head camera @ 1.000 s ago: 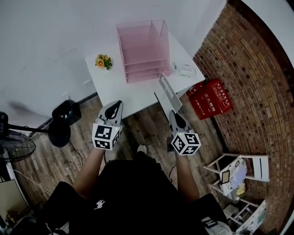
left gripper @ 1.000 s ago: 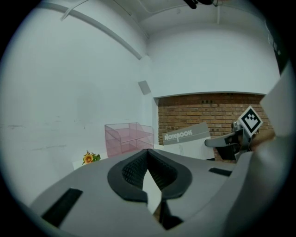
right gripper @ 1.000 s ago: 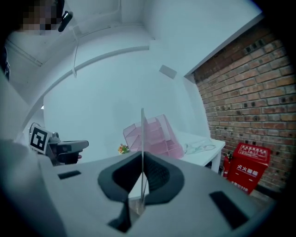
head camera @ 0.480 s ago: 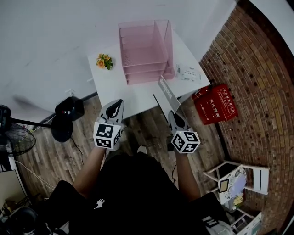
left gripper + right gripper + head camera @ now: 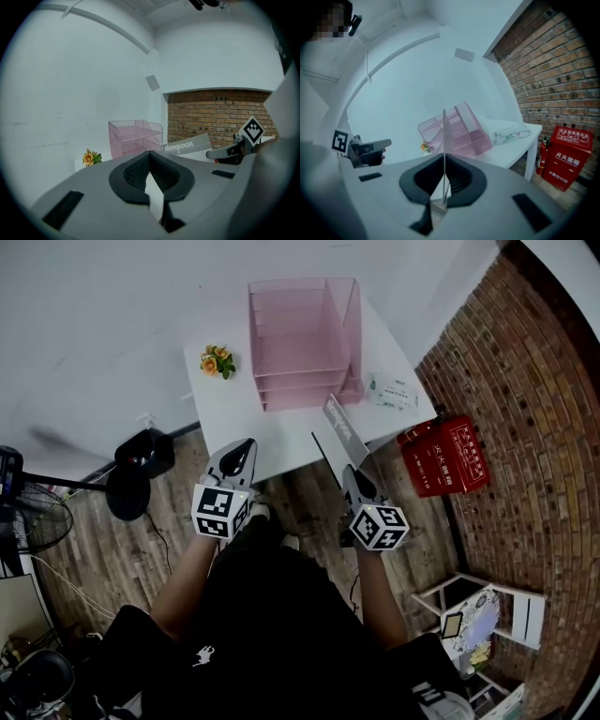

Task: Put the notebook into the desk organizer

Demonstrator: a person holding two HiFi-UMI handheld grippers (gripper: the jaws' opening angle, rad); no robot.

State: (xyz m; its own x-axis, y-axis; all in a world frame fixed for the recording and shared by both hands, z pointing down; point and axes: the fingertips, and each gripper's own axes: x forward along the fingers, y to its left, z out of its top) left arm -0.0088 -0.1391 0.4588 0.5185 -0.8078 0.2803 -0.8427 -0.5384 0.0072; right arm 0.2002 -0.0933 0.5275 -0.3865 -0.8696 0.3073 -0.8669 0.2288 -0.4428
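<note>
A pink mesh desk organizer (image 5: pixel 300 343) (image 5: pixel 133 138) (image 5: pixel 459 131) with stacked trays stands at the back of a small white table (image 5: pixel 244 418). My right gripper (image 5: pixel 349 470) (image 5: pixel 444 157) is shut on a thin grey notebook (image 5: pixel 342 432) (image 5: pixel 187 144) and holds it upright over the table's front right edge. In the right gripper view the notebook (image 5: pixel 444 140) shows edge-on between the pads. My left gripper (image 5: pixel 242 448) (image 5: pixel 150 153) hovers at the table's front left edge, shut with nothing in it.
A small pot of orange flowers (image 5: pixel 217 362) (image 5: pixel 90 157) sits left of the organizer. A clear plastic packet (image 5: pixel 394 393) (image 5: pixel 511 133) lies to its right. A red fire-extinguisher box (image 5: pixel 445 454) stands by the brick wall (image 5: pixel 525 409). A fan (image 5: pixel 33 531) stands on the left.
The head view has drifted so the table sits a little further right in the picture. Both grippers keep their places and the notebook stays held.
</note>
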